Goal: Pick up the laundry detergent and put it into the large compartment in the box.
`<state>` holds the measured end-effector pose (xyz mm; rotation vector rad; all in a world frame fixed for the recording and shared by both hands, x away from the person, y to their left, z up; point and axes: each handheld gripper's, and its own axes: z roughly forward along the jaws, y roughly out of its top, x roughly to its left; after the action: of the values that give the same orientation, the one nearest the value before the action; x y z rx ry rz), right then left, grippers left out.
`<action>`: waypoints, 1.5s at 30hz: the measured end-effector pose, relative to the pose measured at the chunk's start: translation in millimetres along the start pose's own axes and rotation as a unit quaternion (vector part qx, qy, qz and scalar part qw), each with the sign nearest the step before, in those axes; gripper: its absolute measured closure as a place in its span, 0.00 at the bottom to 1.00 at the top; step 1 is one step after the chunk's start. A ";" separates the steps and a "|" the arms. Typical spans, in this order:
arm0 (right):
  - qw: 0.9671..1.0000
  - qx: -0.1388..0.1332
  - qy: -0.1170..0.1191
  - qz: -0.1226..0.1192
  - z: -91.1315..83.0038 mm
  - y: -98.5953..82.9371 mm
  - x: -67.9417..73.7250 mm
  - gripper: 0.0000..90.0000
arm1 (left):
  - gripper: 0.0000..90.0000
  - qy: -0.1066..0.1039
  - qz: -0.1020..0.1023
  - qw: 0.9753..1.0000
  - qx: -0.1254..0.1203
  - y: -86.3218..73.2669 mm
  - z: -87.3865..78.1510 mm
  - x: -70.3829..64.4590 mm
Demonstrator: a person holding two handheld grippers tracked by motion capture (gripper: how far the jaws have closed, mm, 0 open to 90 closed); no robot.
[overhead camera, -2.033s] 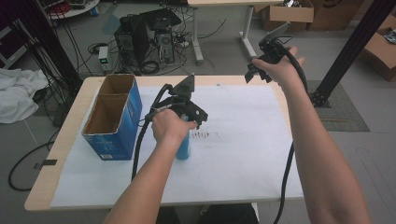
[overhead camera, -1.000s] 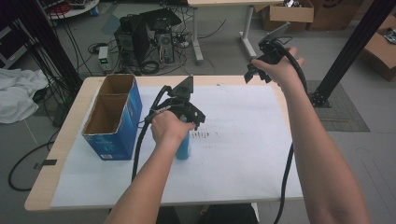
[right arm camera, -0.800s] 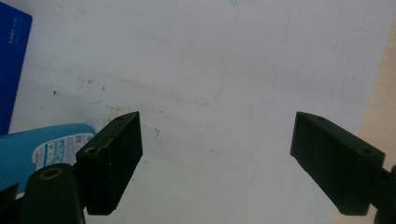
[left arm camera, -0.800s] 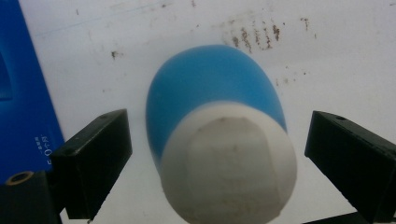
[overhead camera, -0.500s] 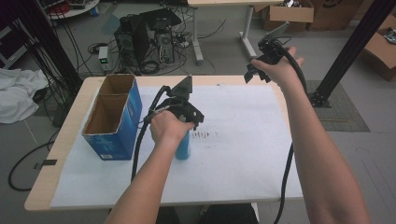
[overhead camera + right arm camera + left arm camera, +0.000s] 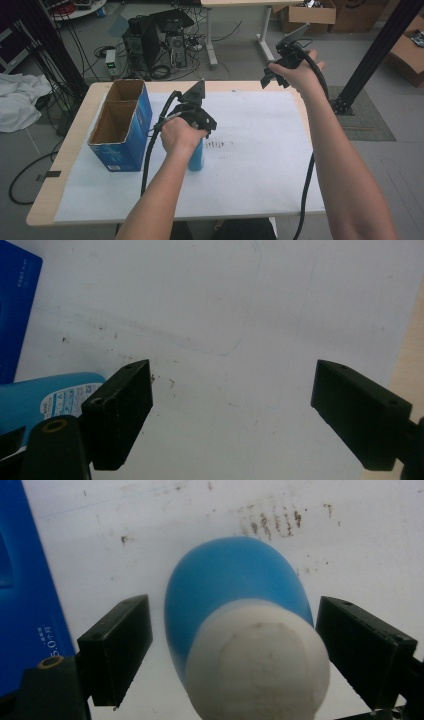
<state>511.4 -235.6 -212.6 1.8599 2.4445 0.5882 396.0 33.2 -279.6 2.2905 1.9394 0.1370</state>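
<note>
White paper covers the wooden counter (image 6: 70, 150). Left tongs (image 6: 230, 655) stand apart around an upright blue plastic bottle (image 6: 235, 600), right of a blue cardboard box (image 6: 122, 130). Right tongs (image 6: 230, 410) hang apart, empty, at the far right.

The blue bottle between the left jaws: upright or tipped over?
Upright: the blue bottle stands on the paper, white cap facing the left gripper above.

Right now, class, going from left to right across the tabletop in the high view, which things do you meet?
Blue cardboard box → left gripper over the blue bottle → dark smudges on the white paper → right gripper.
</note>
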 end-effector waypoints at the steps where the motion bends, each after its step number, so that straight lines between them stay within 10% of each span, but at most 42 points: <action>1: 1.000 0.000 0.001 0.000 0.2 0.0 -0.3 0.19 | 0.20 0.003 0.001 1.000 0.001 0.2 0.7 -0.2; 15: 1.000 -0.002 0.004 -0.005 0.9 0.8 2.3 0.19 | 0.37 0.013 0.006 1.000 0.004 3.6 5.8 -5.4; 45: 1.000 -0.007 0.004 -0.001 -2.7 -3.2 -4.2 0.19 | 0.40 -0.031 0.049 0.998 0.021 8.3 -13.4 5.5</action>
<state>509.1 -241.0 -212.0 1.8522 2.4404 0.6122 402.9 37.8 -265.2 2.3878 1.8174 0.0342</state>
